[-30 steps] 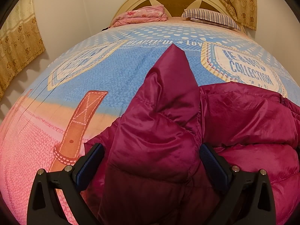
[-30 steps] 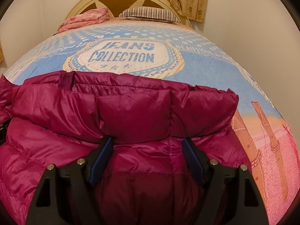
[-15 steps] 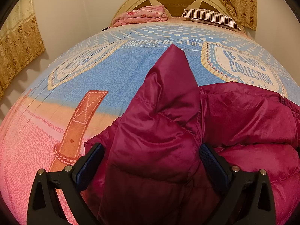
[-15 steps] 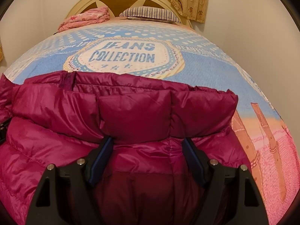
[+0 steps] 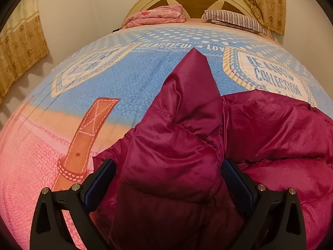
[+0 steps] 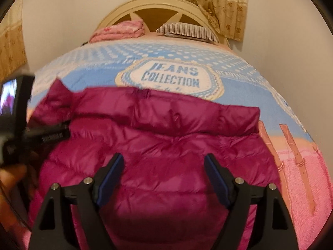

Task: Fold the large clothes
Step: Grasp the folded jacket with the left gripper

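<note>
A magenta puffer jacket [image 6: 166, 145] lies spread on the bed, its collar toward the headboard. My right gripper [image 6: 163, 179] hovers over the jacket's back. Its jaws are opening, and the fabric lies below them with neither pad pressing on it. A folded sleeve ridge of the jacket [image 5: 179, 135] runs forward to a pointed tip. My left gripper [image 5: 166, 177] stands open and wide astride that ridge, with puffy fabric filling the gap. In the right wrist view the left gripper's body [image 6: 14, 114] and a hand [image 6: 10, 179] show at the left edge.
The bedspread [image 5: 124, 87] is blue and pink with a "Jeans Collection" badge [image 6: 170, 79]. A folded pink blanket [image 5: 158, 16] and a striped pillow [image 5: 233, 20] rest at the headboard [image 6: 158, 6]. Walls and curtains [image 5: 20, 48] close in on both sides.
The right gripper has pulled back and up off the jacket, so more of the jacket and the left gripper's body now show. The left gripper has not moved.
</note>
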Motion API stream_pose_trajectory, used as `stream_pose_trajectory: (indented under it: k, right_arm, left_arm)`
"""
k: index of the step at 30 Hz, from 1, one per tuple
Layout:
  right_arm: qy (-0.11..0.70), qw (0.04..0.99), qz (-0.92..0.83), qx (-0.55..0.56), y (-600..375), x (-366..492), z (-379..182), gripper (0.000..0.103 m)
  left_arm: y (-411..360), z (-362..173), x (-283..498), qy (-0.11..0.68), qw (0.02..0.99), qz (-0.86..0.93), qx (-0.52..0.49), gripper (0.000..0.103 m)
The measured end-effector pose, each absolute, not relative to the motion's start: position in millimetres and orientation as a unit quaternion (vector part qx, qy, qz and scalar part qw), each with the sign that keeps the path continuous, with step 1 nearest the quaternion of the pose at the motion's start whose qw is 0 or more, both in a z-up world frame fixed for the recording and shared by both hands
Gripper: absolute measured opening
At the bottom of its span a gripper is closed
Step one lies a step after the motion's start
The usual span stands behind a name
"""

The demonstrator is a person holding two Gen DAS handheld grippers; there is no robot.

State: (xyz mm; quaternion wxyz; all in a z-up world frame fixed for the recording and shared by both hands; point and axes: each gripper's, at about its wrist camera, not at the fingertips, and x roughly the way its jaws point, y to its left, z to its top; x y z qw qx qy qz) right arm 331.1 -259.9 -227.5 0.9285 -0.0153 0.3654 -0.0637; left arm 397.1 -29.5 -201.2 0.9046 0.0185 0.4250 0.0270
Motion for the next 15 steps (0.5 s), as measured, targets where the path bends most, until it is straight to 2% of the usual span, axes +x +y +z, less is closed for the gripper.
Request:
stream_pose_trajectory:
  k: [8, 15]
  right_arm:
    - [0.384, 0.919, -0.082, -0.038, -258, 341, -261, 0.086]
    - [0.391, 0.917, -0.076, -0.035, -261, 331, -253, 0.086]
  left_arm:
    - [-29, -200, 397, 0.424, 0.905, 0.026, 0.020, 0.102]
    - [-28, -178, 364, 0.417, 0.908, 0.010, 0.043, 0.102]
